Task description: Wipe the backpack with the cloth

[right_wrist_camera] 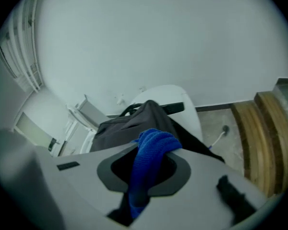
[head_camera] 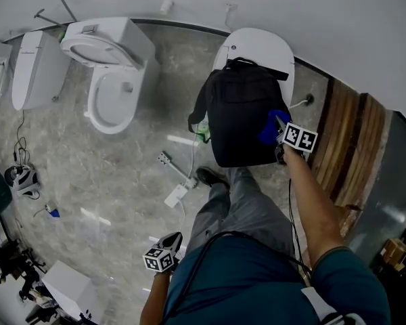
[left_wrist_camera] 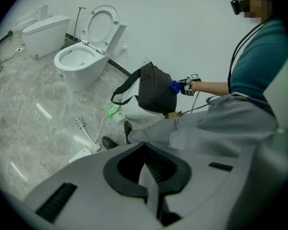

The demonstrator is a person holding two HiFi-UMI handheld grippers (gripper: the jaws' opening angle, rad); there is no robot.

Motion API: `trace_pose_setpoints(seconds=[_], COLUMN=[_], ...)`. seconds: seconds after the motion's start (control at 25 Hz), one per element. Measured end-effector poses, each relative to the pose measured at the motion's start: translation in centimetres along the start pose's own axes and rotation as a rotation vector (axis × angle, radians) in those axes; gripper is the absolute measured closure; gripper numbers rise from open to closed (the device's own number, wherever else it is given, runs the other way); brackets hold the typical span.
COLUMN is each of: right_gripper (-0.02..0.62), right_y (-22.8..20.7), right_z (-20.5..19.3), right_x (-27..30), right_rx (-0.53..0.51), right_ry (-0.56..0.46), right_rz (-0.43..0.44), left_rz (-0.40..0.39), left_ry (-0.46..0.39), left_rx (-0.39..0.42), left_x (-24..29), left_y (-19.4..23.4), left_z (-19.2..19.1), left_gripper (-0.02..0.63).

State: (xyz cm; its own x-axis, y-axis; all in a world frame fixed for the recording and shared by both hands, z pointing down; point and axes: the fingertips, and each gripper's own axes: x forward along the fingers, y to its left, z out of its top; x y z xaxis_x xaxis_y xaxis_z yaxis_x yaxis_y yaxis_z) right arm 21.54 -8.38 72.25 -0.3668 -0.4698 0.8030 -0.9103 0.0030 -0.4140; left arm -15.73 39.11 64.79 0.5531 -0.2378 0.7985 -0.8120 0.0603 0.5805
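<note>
A black backpack (head_camera: 242,114) lies on the closed lid of a white toilet (head_camera: 257,45). My right gripper (head_camera: 279,128) is at the backpack's right side, shut on a blue cloth (head_camera: 268,131) that rests against the bag. In the right gripper view the blue cloth (right_wrist_camera: 151,159) hangs bunched between the jaws, with the backpack (right_wrist_camera: 129,126) just beyond. My left gripper (head_camera: 169,248) hangs low by the person's left side, far from the bag, its jaws together with nothing in them. From the left gripper view the backpack (left_wrist_camera: 156,90) and cloth (left_wrist_camera: 175,86) show at a distance.
An open-lidded toilet (head_camera: 111,80) and another white fixture (head_camera: 34,66) stand at the left. A green bottle (head_camera: 203,131) sits by the backpack's toilet, and a power strip with cable (head_camera: 178,193) lies on the marble floor. Wooden planks (head_camera: 345,134) lean at the right. A white box (head_camera: 68,286) sits bottom left.
</note>
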Motion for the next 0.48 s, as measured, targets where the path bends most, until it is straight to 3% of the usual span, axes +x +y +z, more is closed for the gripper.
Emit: trace_pose_setpoints(seconds=[0.08, 0.16, 0.36, 0.48], right_gripper=[0.551, 0.551, 0.551, 0.551], right_y=[-2.7, -2.9, 0.8, 5.6], right_z=[0.1, 0.1, 1.8, 1.7], right_x=[-0.6, 0.0, 3.8, 5.6], right_rx=[-0.012, -0.102, -0.484, -0.756], right_ry=[-0.014, -0.01, -0.006, 0.02], right_rz=[-0.082, -0.101, -0.149, -0.1], left_rz=[0.0, 0.001, 0.005, 0.007], left_ry=[0.005, 0.014, 0.018, 0.014], left_rx=[0.003, 0.008, 0.01, 0.006], left_x=[0.0, 0.1, 0.6, 1.0], left_y=[0.0, 0.1, -0.4, -0.8], left_z=[0.2, 0.4, 1.6, 2.5], left_gripper=[0.601, 0.601, 0.601, 0.601])
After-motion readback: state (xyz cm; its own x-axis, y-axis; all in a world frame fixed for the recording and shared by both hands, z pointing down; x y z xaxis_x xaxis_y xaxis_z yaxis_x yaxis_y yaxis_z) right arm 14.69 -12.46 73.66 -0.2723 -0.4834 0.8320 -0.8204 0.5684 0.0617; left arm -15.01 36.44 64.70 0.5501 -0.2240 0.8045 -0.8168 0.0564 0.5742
